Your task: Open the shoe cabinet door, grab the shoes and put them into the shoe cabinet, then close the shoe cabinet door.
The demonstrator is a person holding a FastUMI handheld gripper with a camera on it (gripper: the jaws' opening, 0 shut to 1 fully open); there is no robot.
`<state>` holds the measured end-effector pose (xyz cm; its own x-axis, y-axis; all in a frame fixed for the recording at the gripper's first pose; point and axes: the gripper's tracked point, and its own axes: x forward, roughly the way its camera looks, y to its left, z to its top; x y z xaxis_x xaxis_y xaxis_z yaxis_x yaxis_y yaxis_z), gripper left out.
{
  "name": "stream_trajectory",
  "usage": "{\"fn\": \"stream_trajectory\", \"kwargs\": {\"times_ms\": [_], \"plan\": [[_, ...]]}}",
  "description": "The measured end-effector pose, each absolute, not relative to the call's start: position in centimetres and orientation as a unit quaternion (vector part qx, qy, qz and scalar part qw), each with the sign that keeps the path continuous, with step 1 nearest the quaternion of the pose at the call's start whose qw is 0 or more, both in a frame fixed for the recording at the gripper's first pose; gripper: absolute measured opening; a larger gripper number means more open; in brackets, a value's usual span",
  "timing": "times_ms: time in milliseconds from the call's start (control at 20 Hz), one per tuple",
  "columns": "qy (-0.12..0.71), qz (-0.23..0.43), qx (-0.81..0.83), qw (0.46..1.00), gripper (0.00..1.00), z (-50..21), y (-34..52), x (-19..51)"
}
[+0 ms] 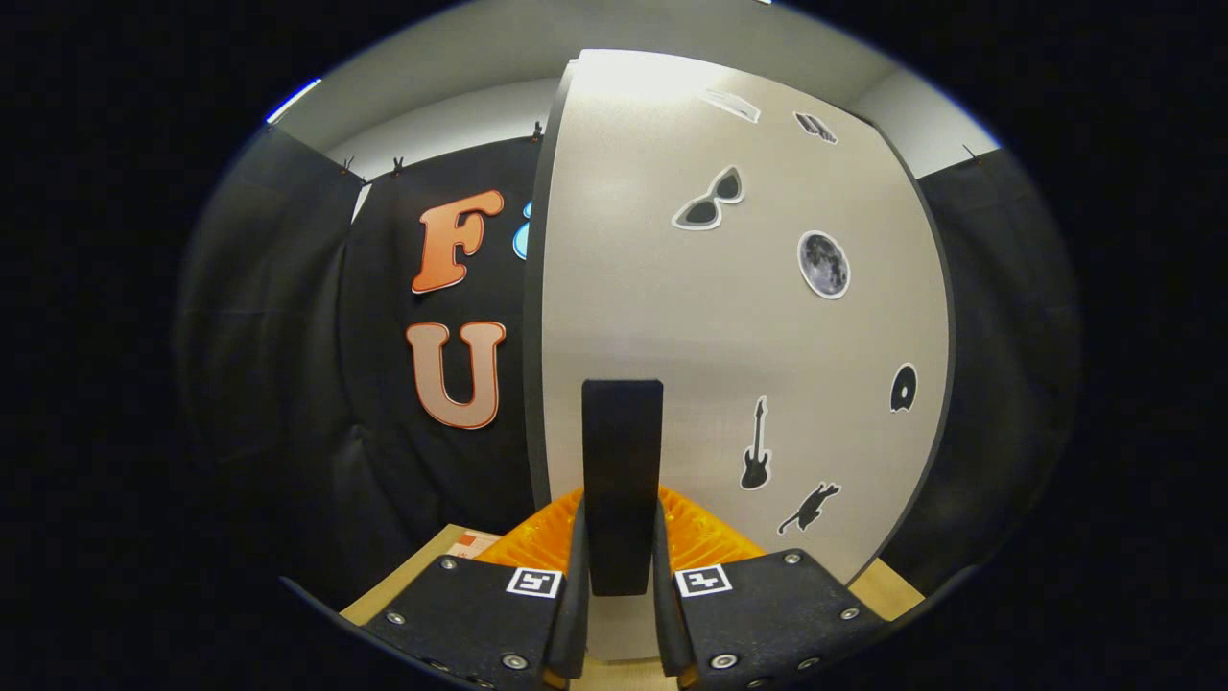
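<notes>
1. The gripper point(622, 537) is closed on a dark upright handle point(622, 480); both fingers press its sides, one on each flank.
2. The handle stands out from the shoe cabinet door point(691, 317), a pale panel with a dark edge, and rises between the fingers and past their tips.
3. The door fills the space straight ahead of the fingers, and its left edge shows as a dark vertical band just left of the handle.
4. Stickers dot the door beyond and right of the fingers: sunglasses point(708, 202), a moon point(823, 264), a guitar point(756, 449), a leaping cat point(811, 509) and a small dark disc point(903, 388) near the right edge.
5. A wooden counter point(422, 571) lies under the fingers, showing on both sides of them.
6. Whether the door is fully shut or slightly ajar cannot be told.
</notes>
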<state>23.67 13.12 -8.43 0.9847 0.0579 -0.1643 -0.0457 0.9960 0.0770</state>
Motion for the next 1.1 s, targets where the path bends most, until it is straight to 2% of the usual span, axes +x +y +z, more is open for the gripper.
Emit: {"fn": "stream_trajectory", "kwargs": {"times_ms": [850, 1100], "plan": [[0.096, -0.019, 0.020, 0.995, 0.27, -7.4, 6.5, 12.1], [0.097, -0.012, 0.023, 0.995, 0.25, -7.2, 4.3, 9.7]]}}
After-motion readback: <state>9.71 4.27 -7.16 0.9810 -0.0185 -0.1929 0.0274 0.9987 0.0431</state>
